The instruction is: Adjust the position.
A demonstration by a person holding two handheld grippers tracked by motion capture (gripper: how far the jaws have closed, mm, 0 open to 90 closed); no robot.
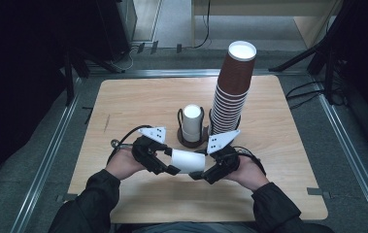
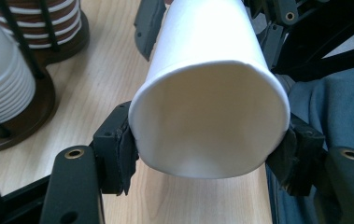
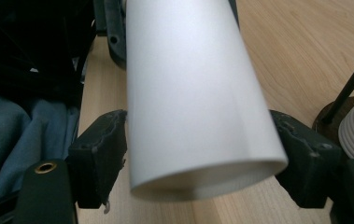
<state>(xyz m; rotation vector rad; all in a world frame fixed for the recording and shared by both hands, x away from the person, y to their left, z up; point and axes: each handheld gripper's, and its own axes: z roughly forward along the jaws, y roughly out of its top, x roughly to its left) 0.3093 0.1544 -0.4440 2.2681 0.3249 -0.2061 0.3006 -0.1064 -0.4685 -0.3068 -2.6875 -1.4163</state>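
White paper cup (image 2: 207, 93) is held sideways above the worktop's (image 1: 123, 107) near edge, clamped by left claw (image 1: 164, 165) and right claw (image 1: 206, 171); squeezing should be kept light so it isn't crushed.

Two grippers, one white cup (image 1: 188, 161) held between them, two cup stacks on the table (image 1: 123, 107): a short white stack (image 1: 191, 121), a tall brown stack (image 1: 232, 87) (too many to count).
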